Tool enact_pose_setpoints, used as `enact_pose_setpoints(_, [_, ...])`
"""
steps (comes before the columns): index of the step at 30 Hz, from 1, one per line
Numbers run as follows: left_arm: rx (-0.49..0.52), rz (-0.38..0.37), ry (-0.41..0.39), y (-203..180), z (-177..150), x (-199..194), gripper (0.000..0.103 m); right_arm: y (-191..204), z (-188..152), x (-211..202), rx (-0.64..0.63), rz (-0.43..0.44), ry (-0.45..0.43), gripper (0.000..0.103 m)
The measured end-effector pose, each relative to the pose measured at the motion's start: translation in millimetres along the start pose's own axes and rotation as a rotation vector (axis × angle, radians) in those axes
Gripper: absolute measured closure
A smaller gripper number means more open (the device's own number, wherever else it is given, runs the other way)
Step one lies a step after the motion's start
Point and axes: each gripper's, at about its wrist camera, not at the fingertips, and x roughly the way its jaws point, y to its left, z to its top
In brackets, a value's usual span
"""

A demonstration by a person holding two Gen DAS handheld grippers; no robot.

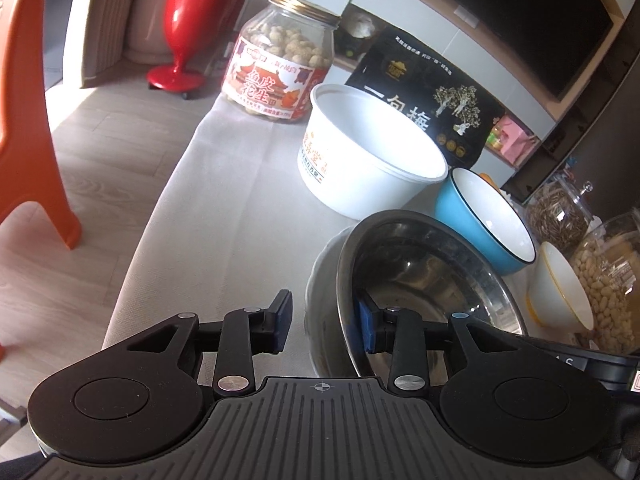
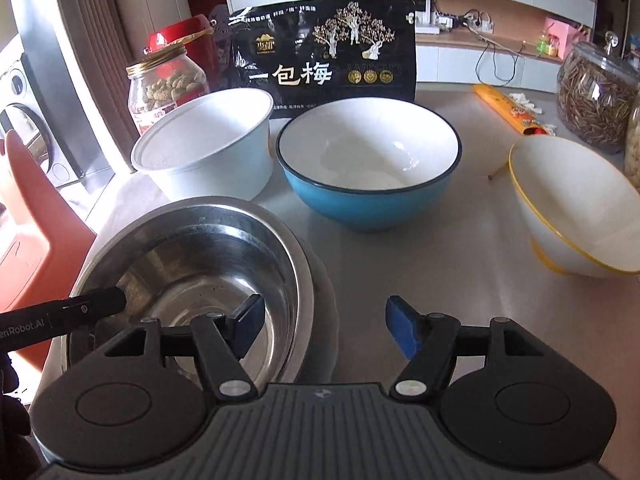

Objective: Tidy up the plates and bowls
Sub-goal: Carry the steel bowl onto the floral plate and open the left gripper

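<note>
A steel bowl sits nested in a white dish on the grey tablecloth. My left gripper stands open astride their near rim, one pad inside the steel bowl and the other outside, neither pressing. My right gripper is open too, straddling the opposite rim with its left pad inside the bowl. Behind stand a white plastic tub, a blue bowl and a tilted white bowl with a yellow rim.
A peanut jar and a black snack bag stand at the back. Glass jars line the right side. An orange chair is beyond the table's left edge.
</note>
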Motion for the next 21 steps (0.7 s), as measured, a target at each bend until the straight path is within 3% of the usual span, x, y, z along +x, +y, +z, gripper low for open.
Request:
enact_pose_setpoints(3, [-0.023,-0.04,0.007,3,-1,1,0.072,3,-4,10,0.028,0.068,0.071,0.055])
enact_pose_setpoints(7, [-0.016,-0.012,-0.012,2,0,-4,0.075,14,-6,8,0.008,0.034,0.069,0.055])
enact_pose_setpoints(12, [-0.017,0.093,-0.057,7,5,-11,0.075,28,-6,8,-0.012,0.092,0.084,0.055])
enact_pose_setpoints(17, [-0.017,0.106,-0.073,9,6,-14,0.074,37,-5,11,-0.062,0.091,0.058,0.052])
enact_pose_setpoints(21, [0.018,0.136,-0.196,-7,10,-36,0.074,28,-3,-3,-0.067,0.088,-0.006,0.052])
